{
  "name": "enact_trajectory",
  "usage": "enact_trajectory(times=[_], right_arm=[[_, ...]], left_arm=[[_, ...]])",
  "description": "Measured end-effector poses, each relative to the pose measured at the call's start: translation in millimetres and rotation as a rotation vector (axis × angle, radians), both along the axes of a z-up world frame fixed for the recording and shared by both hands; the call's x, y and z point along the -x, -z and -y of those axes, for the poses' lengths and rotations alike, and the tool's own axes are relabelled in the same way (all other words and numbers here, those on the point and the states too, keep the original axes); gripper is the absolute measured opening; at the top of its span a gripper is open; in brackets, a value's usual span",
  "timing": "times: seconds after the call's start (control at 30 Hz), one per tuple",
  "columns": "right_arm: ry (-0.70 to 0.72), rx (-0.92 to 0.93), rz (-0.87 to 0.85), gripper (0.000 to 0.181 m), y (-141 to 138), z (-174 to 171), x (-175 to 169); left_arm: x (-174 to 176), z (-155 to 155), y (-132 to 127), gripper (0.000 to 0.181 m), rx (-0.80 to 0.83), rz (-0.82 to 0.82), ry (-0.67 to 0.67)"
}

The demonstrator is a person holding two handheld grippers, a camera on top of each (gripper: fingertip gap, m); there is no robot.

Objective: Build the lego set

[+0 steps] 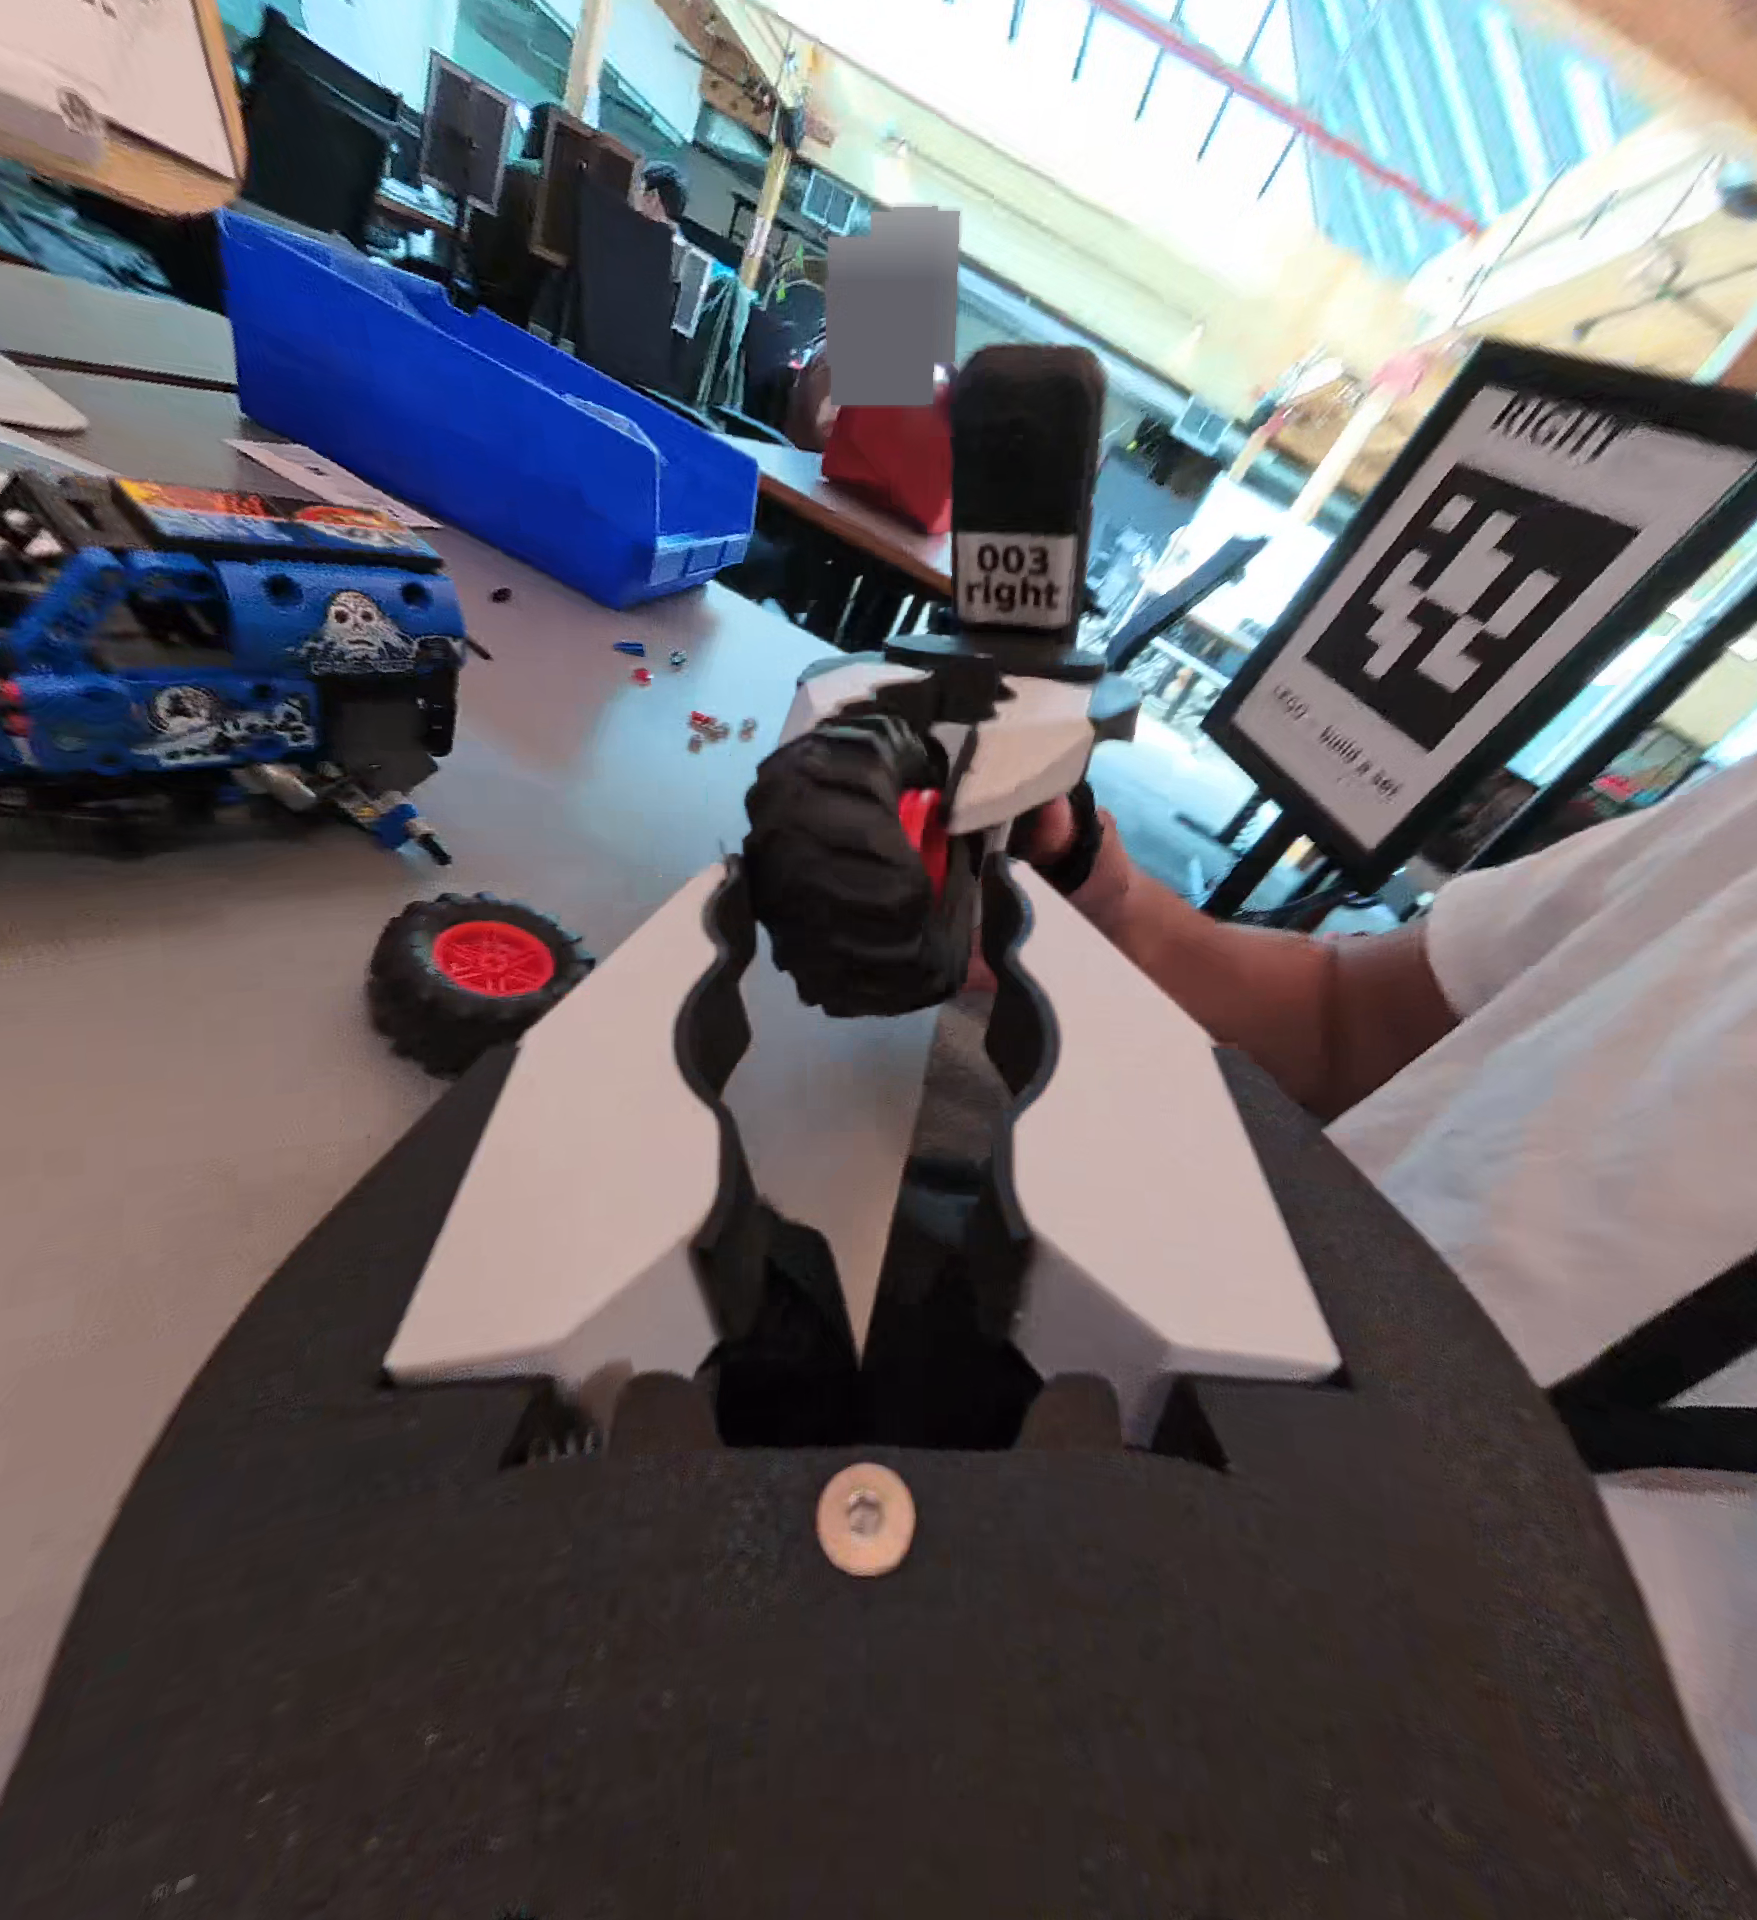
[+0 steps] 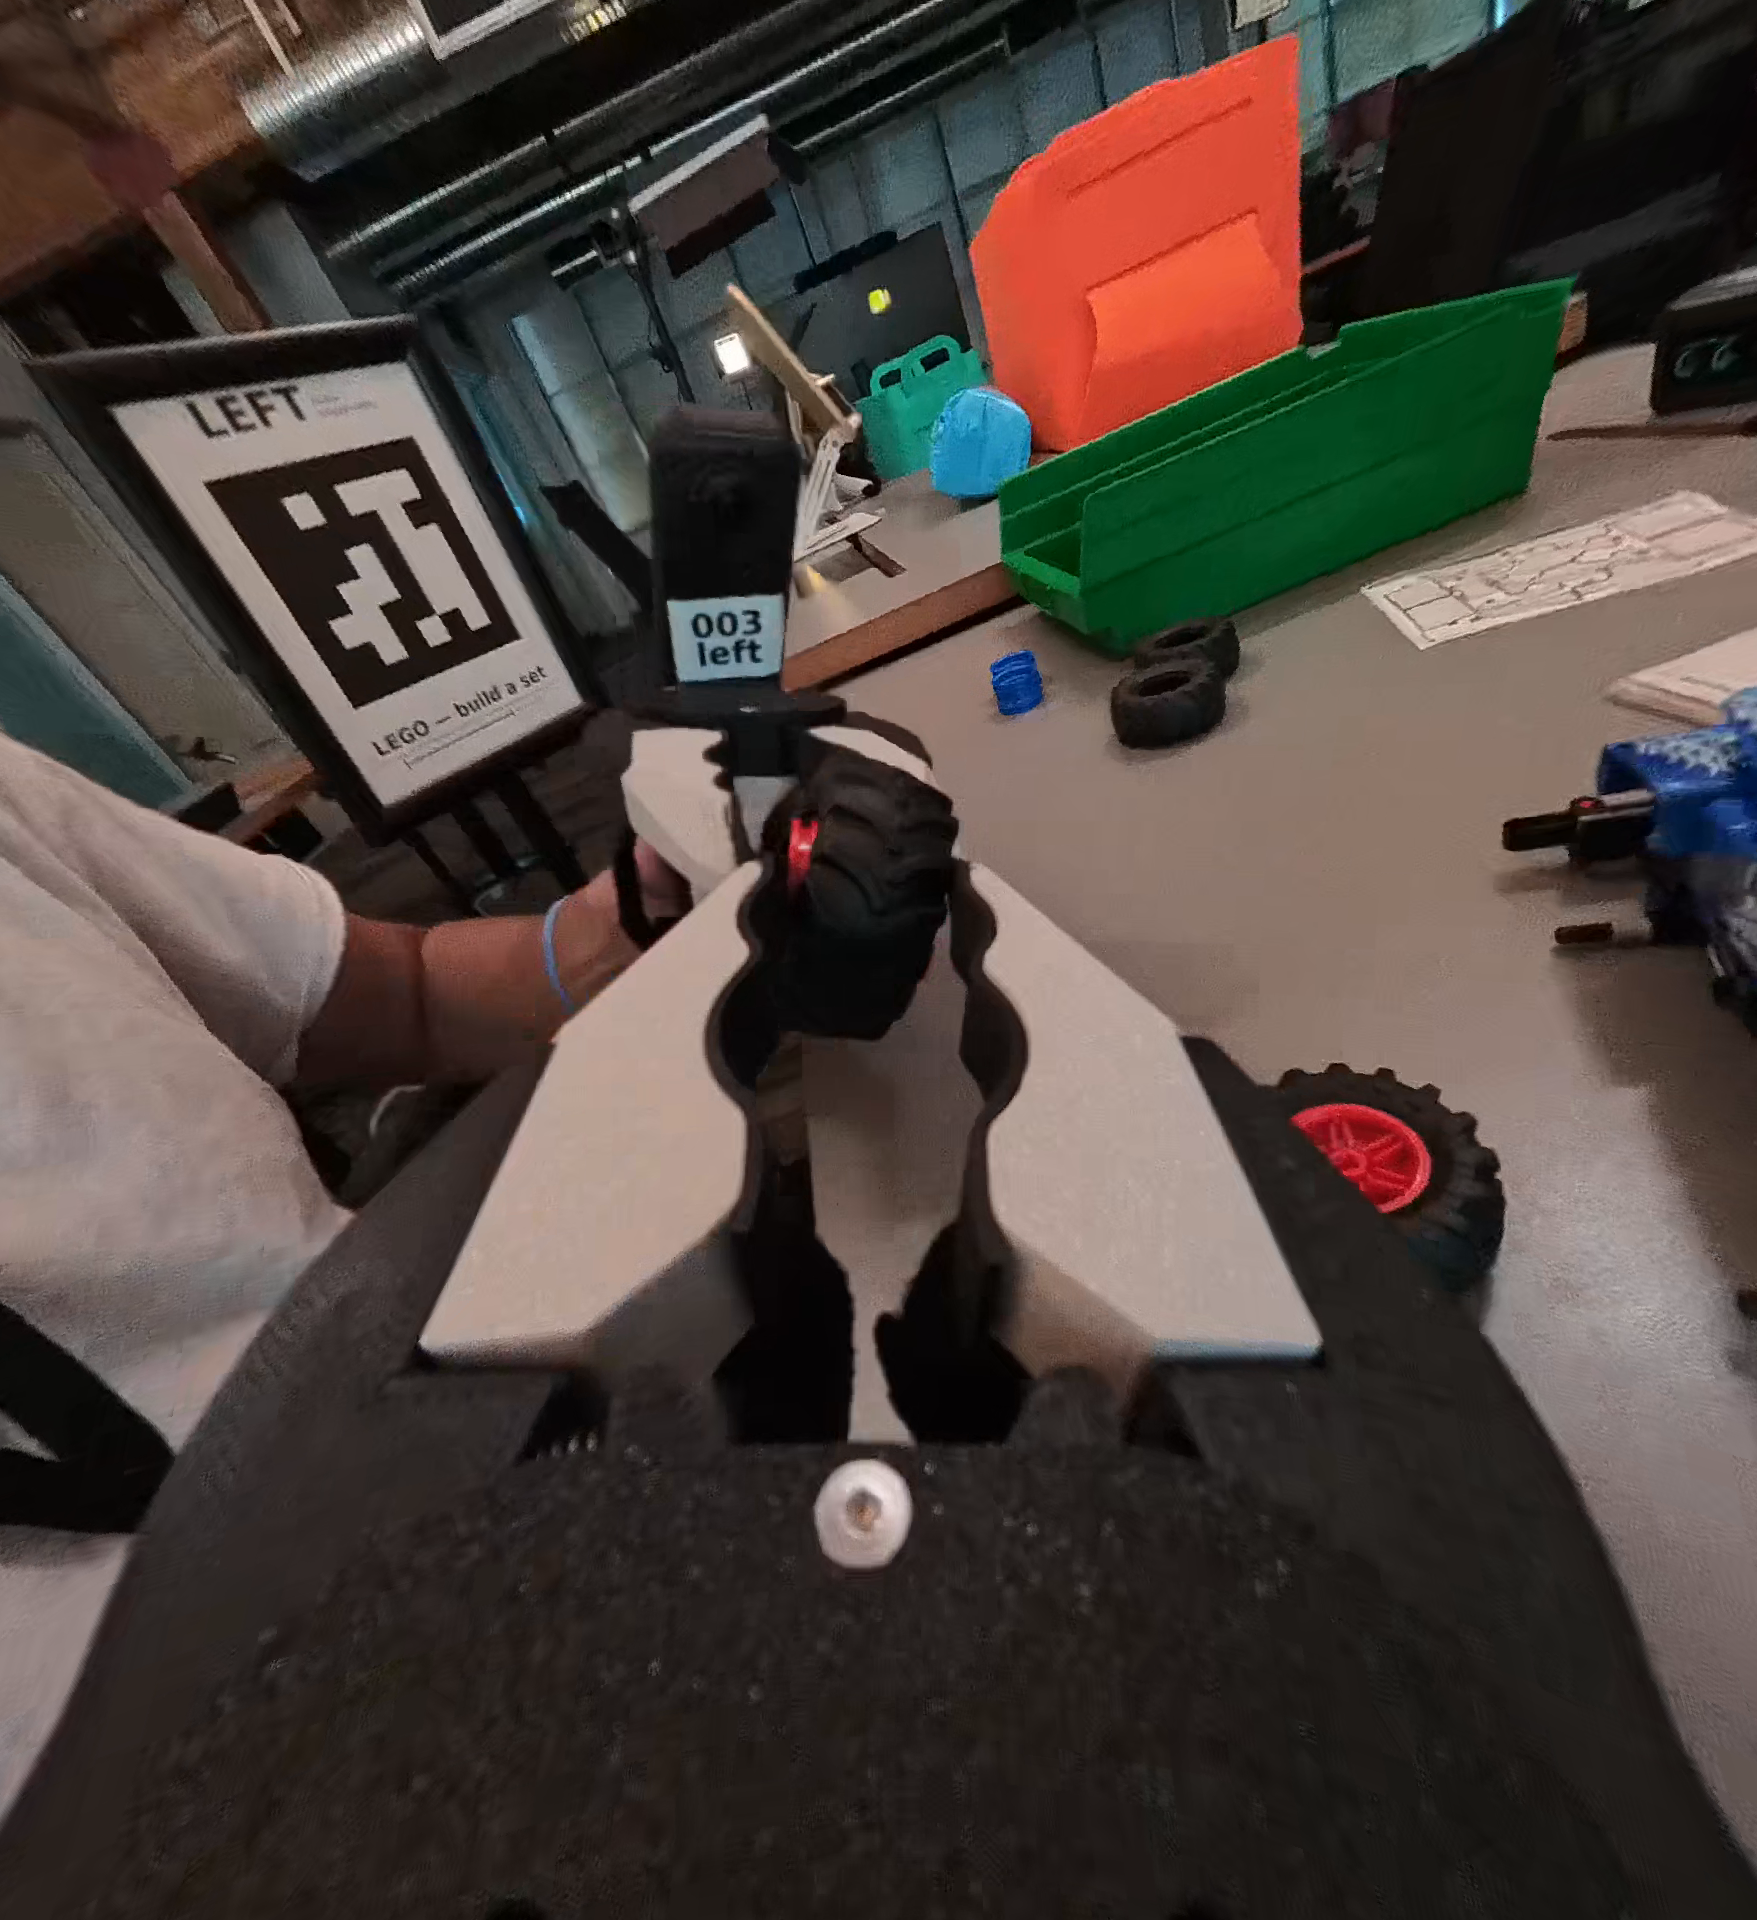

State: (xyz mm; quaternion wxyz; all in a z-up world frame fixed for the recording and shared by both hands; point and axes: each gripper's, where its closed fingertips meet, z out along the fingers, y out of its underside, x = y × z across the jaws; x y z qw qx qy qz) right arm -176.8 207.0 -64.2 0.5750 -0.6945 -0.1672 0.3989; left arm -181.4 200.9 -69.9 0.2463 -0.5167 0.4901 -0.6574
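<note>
A black lego wheel (image 1: 838, 883) with a red rim is held in the air between my two grippers, which face each other. My left gripper (image 1: 866, 881) has its fingertips closed against the wheel's sides. My right gripper (image 2: 858, 883) is closed on the same wheel (image 2: 874, 914) from the opposite side. The blue lego monster truck (image 1: 188, 665) stands on the grey table (image 1: 178, 1143) at the left, and it also shows at the right edge of the right wrist view (image 2: 1736, 831). A second red-rimmed wheel (image 1: 479, 977) lies on the table, also seen in the right wrist view (image 2: 1393, 1164).
Two bare black tires (image 2: 1175, 670) and a blue coil piece (image 2: 1014, 681) lie near a green bin (image 2: 1269, 509) with an orange bin (image 2: 1144, 260) behind. A blue bin (image 1: 469, 416), small loose pieces (image 1: 708, 722), instruction sheets (image 2: 1580, 566) and framed marker signs (image 1: 1476, 613) surround the table.
</note>
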Motion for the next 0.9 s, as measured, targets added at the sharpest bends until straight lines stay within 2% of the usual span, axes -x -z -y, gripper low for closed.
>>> enact_trajectory(times=[0.03,0.13,0.2,0.33,0.43,0.53,0.6,0.67,0.73,0.8,0.9], right_arm=[[0.013,-0.037,0.028,0.031,-2,1,1],[0.058,-0.058,0.073,0.031,0,0,-2],[0.107,-0.080,0.035,0.030,-4,-3,-9],[0.096,-0.025,0.005,0.031,4,-7,-10],[0.064,0.055,0.012,0.032,17,-7,-7],[-0.032,0.097,-0.003,0.037,20,-3,6],[-0.034,0.098,0.010,0.036,20,-4,7],[0.033,0.092,0.057,0.034,21,-10,1],[0.145,-0.013,0.218,0.034,21,-15,-5],[0.280,-0.204,0.477,0.034,16,-17,-11],[0.416,-0.491,0.944,0.034,13,-11,-6]], left_arm=[[0,-1,1,0.034,0.014,0.001,0.006],[0,-3,6,0.032,-0.004,-0.018,-0.008],[-1,-3,9,0.032,0.012,-0.026,-0.014],[-2,-11,10,0.030,0.013,-0.029,-0.057],[0,-15,10,0.028,-0.121,-0.049,-0.089],[2,-5,15,0.028,-0.272,-0.092,-0.044],[2,-5,14,0.027,-0.280,-0.098,-0.035],[-2,-12,18,0.027,-0.271,-0.113,-0.083],[-5,-20,23,0.027,-0.289,-0.131,-0.158],[-4,-21,26,0.026,-0.233,-0.146,-0.165],[0,-11,14,0.038,0.084,-0.107,-0.016]])
